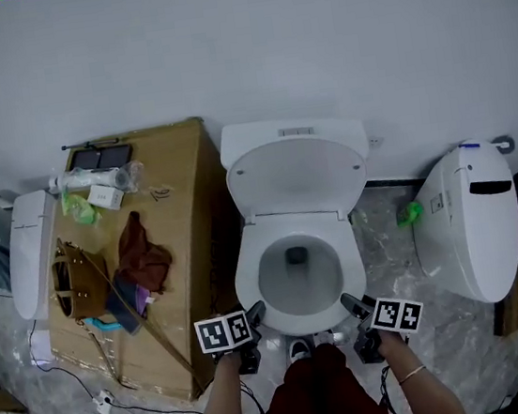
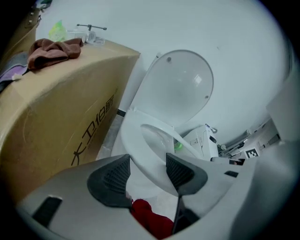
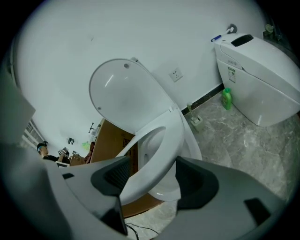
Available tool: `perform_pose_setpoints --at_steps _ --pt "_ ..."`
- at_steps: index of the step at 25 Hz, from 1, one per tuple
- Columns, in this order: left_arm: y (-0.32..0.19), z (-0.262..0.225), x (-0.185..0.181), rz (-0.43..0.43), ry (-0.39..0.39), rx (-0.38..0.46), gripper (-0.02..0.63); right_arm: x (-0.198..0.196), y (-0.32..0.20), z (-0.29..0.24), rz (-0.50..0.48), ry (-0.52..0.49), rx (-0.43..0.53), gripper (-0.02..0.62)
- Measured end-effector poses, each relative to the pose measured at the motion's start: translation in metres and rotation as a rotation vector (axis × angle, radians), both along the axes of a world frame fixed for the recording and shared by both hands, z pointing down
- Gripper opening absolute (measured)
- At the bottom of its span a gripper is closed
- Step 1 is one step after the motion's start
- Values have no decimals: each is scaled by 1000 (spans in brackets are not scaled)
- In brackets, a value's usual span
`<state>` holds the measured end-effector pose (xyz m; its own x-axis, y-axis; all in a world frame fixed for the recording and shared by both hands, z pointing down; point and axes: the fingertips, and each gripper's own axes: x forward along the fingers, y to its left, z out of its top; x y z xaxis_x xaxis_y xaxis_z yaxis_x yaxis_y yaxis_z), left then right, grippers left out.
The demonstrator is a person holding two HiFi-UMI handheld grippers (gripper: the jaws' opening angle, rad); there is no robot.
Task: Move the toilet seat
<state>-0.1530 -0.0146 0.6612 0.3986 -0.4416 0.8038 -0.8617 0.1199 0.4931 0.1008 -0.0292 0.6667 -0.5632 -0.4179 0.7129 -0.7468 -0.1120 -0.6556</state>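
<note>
The white toilet seat (image 1: 249, 278) lies over the bowl, and its lid (image 1: 298, 177) stands raised against the tank. My left gripper (image 1: 253, 316) is at the seat's front left edge and my right gripper (image 1: 350, 305) at its front right edge. In the left gripper view the seat rim (image 2: 140, 140) runs between the dark pads of the left gripper (image 2: 147, 176), which is shut on it. The right gripper view shows the right gripper (image 3: 152, 180) shut on the seat rim (image 3: 166, 140), which looks tilted slightly up off the bowl.
A large cardboard box (image 1: 180, 221) stands close on the toilet's left, with a brown bag, a cloth and bottles on top. A second white toilet (image 1: 474, 220) stands at the right, a green bottle (image 1: 409, 214) beside it. Cables (image 1: 104, 397) lie on the marble floor.
</note>
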Motion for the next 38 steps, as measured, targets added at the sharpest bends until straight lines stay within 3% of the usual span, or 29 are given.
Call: perform_pose_setpoints --at_steps 18,28,38 --pt "-44 -65 -5 -167 86 51 222 3 -48 -60 40 -60 68 291" --pt "-37 -111 -15 -113 13 251 215 4 -66 -75 69 -88 79 293" --pt "-31 -100 5 -26 -97 271 52 4 -84 -90 121 -122 85 295"
